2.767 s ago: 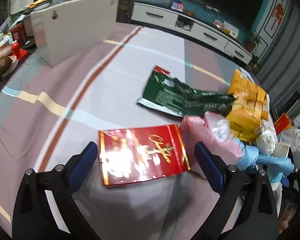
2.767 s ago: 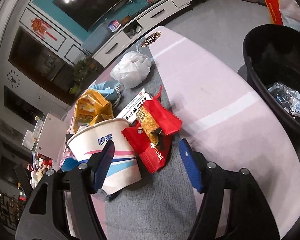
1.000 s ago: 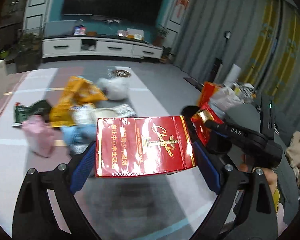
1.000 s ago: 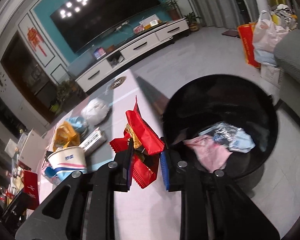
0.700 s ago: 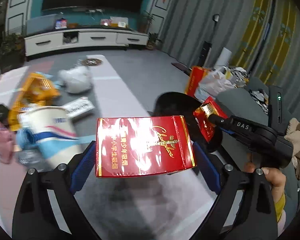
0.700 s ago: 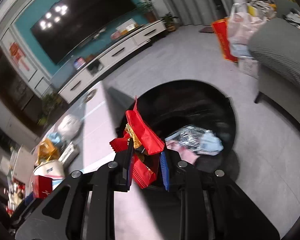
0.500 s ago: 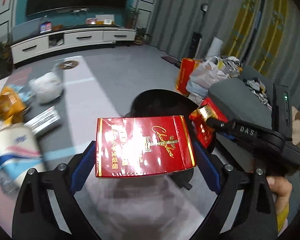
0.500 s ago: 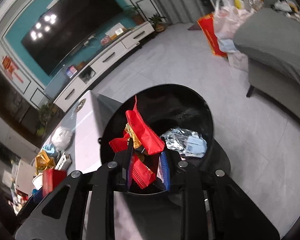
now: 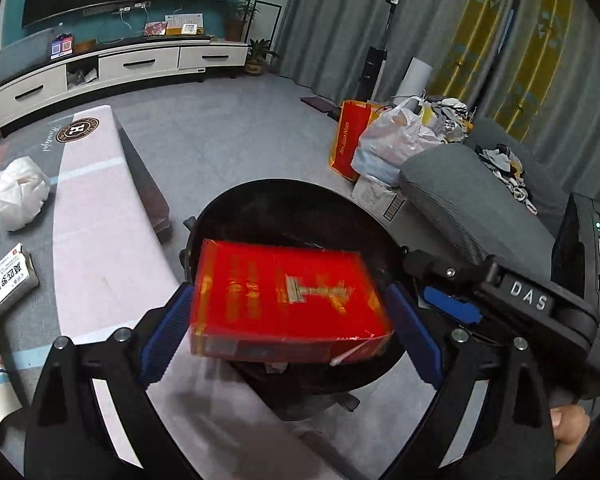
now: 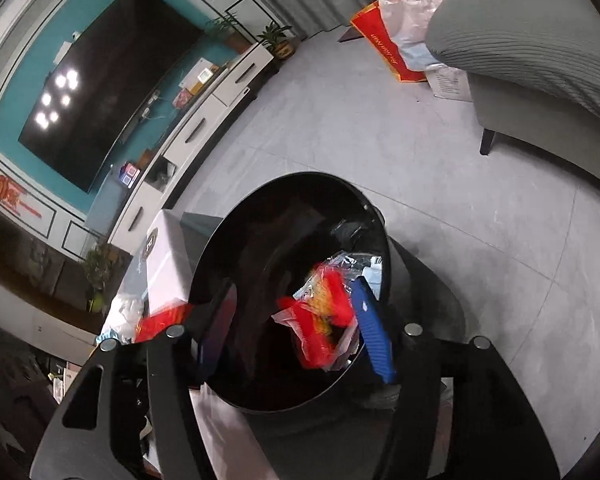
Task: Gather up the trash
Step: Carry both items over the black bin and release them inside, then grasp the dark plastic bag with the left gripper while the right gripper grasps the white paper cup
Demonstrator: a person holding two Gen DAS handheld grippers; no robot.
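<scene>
Left wrist view: left gripper [image 9: 290,326] angled down over the black bin [image 9: 260,204], pads apart; blurred red box [image 9: 288,300] loose between them.

Right wrist view: right gripper [image 10: 296,334] tilted over the bin, jaws opening; red wrappers [image 10: 322,316] free inside it.

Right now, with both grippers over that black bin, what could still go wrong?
The red box looks blurred and tilted between the left gripper's fingers, over the near rim of the black bin; it might clip the rim and land on the table. The right gripper's jaws are opening, and the red wrappers appear to be dropping beside its blue pad, where one could snag.
</scene>
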